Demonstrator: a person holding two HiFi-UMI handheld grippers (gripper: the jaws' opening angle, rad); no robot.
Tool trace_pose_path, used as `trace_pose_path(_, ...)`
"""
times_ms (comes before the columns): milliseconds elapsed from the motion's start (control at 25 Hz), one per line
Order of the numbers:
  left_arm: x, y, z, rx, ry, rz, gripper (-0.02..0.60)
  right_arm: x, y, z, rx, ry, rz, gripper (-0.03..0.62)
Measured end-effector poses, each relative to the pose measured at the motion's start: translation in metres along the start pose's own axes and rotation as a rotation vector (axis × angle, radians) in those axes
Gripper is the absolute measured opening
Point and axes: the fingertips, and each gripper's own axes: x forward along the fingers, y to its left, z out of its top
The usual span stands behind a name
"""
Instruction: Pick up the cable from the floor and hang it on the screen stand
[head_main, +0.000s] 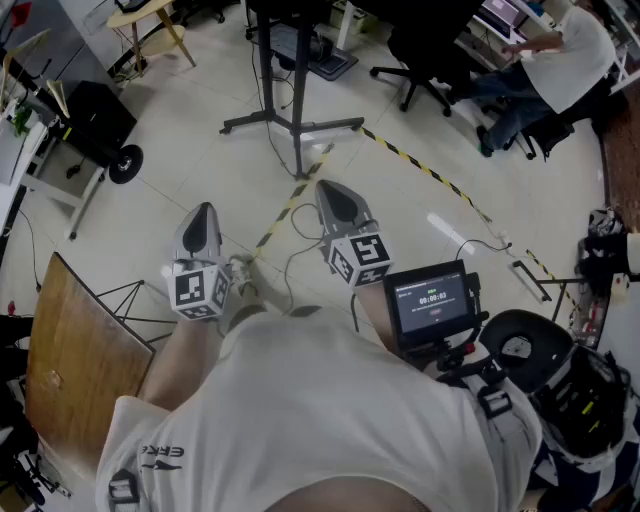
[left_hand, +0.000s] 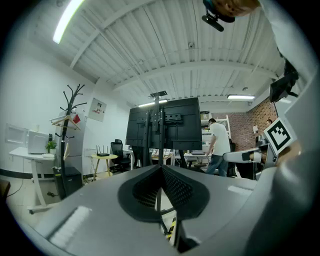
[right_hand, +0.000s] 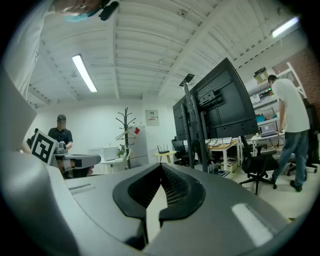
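Both tools level in front of the person's white shirt; left gripper closed, tips meeting, nothing between the jaws in its own view; right gripper the same, jaws together and empty; small monitor just right of the right gripper, lower right of centre; wooden board at lower left; cable lies on the floor mid-frame, between and just beyond the two grippers, neither tool touching it; yellow-black tape crosses the floor further out; screen stand stands at top centre of the head view, well apart from the cable; both gripper views face it, dark screen ahead of the left, up and right for the right; seated person at upper right.
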Motion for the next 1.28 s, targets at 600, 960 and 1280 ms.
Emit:
trace_pose_path(600,0.176,0.166,0.013,-0.056,-0.002,-0.085,0.002,0.206,0.0,0.019,-0.026,0.025,-0.139,0.014)
trace_pose_path(960,0.23,0.232,0.012,-0.083,0.002,-0.08,0.002,0.276,-0.001,0.026,-0.063,0.053,-0.178,0.014)
trace_pose_path(1280,0.288,0.237,0.013,-0.049,0.013,-0.06,0.002,0.325,-0.043,0.027,-0.046,0.066,-0.157,0.014)
